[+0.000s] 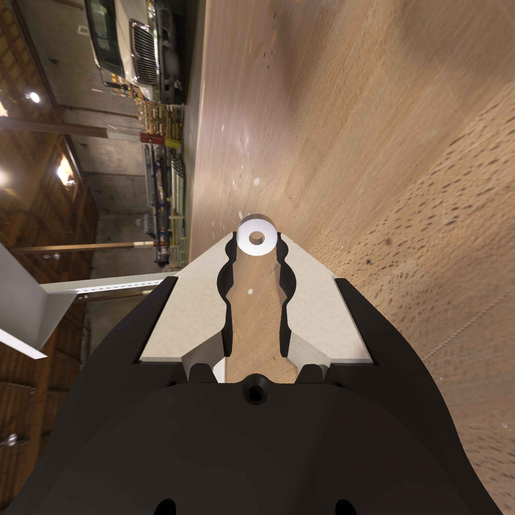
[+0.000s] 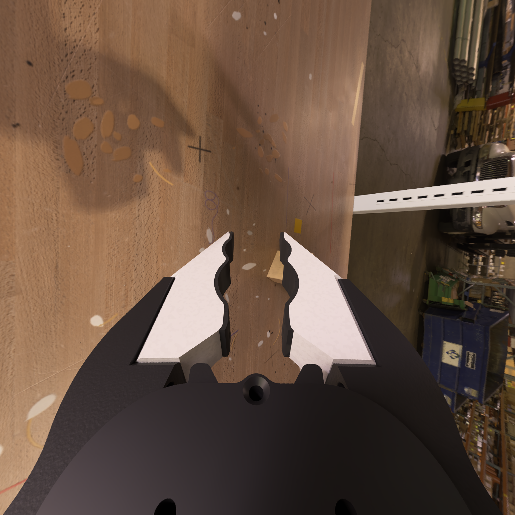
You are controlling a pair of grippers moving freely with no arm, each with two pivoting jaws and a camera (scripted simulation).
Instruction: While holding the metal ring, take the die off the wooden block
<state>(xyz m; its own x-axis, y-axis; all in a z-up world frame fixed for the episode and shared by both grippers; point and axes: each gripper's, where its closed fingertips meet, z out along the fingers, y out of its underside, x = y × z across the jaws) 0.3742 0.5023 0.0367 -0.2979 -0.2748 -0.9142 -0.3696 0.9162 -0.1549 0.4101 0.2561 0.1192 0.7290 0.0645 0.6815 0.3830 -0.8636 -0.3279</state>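
In the left wrist view my left gripper is shut on a small silver metal ring, pinched between the two fingertips above the wooden table. The ring's flat face and hole point toward the camera. In the right wrist view my right gripper is open and empty above the table. A pale wooden block lies on the table just beyond it, mostly hidden behind the right finger. A small yellow piece sits on the table past the block; I cannot tell whether it is the die.
The table is stained with orange and white paint spots and pen marks. Its edge runs close to the right of my right gripper. A white slotted post stands off that edge. Beyond is a warehouse floor with shelving.
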